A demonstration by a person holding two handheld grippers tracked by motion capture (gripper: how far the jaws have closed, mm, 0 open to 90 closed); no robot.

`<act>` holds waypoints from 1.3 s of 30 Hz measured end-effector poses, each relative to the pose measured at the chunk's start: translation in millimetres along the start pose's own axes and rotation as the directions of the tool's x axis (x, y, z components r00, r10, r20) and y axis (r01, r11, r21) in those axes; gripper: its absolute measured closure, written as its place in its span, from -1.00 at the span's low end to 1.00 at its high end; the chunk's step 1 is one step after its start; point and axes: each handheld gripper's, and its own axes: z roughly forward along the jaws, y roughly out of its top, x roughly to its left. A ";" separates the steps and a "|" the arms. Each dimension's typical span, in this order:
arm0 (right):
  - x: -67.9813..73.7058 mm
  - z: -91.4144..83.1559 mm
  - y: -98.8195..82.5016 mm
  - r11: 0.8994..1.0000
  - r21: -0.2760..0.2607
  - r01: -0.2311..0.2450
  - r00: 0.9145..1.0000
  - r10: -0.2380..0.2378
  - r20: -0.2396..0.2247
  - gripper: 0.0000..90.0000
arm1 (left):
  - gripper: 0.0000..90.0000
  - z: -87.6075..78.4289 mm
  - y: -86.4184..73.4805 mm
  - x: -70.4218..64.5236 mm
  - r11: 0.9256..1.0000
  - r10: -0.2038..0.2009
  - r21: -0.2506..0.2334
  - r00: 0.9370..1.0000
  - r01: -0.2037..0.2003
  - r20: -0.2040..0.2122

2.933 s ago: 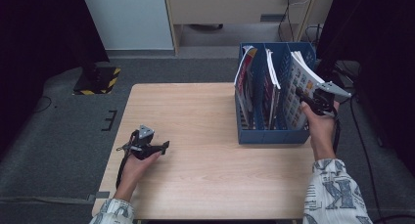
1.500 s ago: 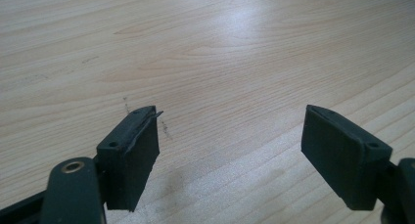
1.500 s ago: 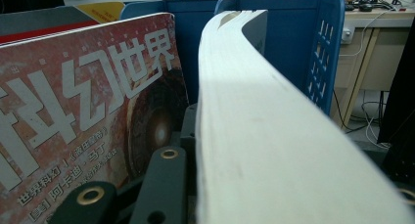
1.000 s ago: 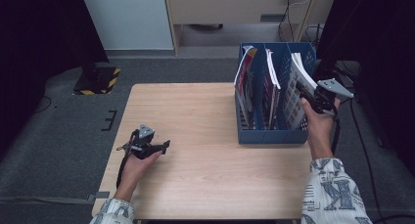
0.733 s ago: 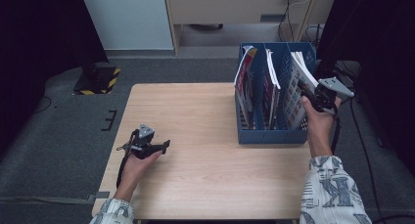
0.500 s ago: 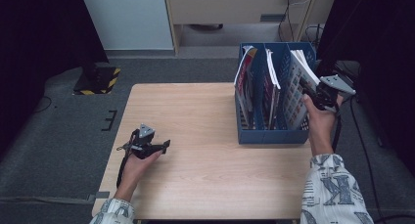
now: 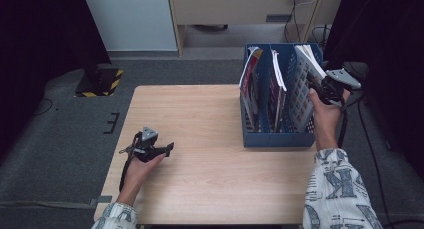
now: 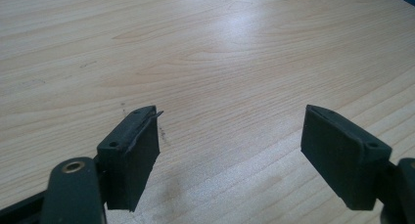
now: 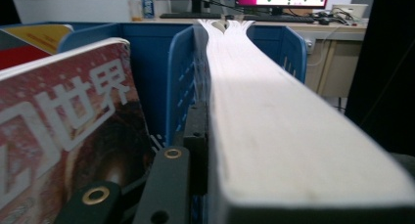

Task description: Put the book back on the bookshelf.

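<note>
1. High view: at the right of the frame, the right gripper (image 7: 320, 86) is clenched on a thick white-edged paperback book (image 7: 305, 84) that leans out of the rightmost slot of a blue plastic slotted magazine file (image 7: 276, 138), standing on the right part of the light wooden worktop (image 7: 210, 114).
2. Right gripper view: the book's pale page block (image 9: 274, 126) runs up the middle of the frame, with one black jaw pressed flat against its left face; the other jaw is hidden behind the book.
3. Handling, as a judgement: the book looks fairly heavy and only half stiff. Its pages may fan or sag if it is pinched near a loose corner, and the glossy cover could slip.
4. The best hold is probably close to the spine or mid-edge, squeezing the whole block.
5. A red magazine with white lettering (image 9: 58, 136) stands in the neighbouring slot at lower left.
6. Left gripper view: the left gripper (image 8: 230, 141) hangs over bare wood, jaws released and holding nothing.
</note>
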 end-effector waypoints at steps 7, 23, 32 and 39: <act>1.8 8.2 -8.0 1.000 0.023 0.013 1.000 -0.013 0.006 0.64 | -0.52 -0.1 0.2 0.5 1.000 0.000 -0.005 1.000 0.000 -0.001; 9.9 3.4 -15.8 0.999 0.021 0.038 0.999 -0.038 -0.019 0.63 | -0.52 -1.5 1.4 -1.0 1.000 0.001 -0.007 1.000 -0.001 -0.004; 20.1 2.8 -16.3 0.997 0.039 0.071 0.997 -0.070 -0.035 0.53 | -0.52 -4.4 2.3 0.0 1.000 -0.004 -0.016 1.000 0.004 -0.004; 16.9 0.1 -18.9 0.999 0.040 0.034 0.998 -0.033 -0.045 0.28 | -0.52 -5.3 2.9 0.8 1.000 -0.001 -0.019 1.000 0.001 -0.003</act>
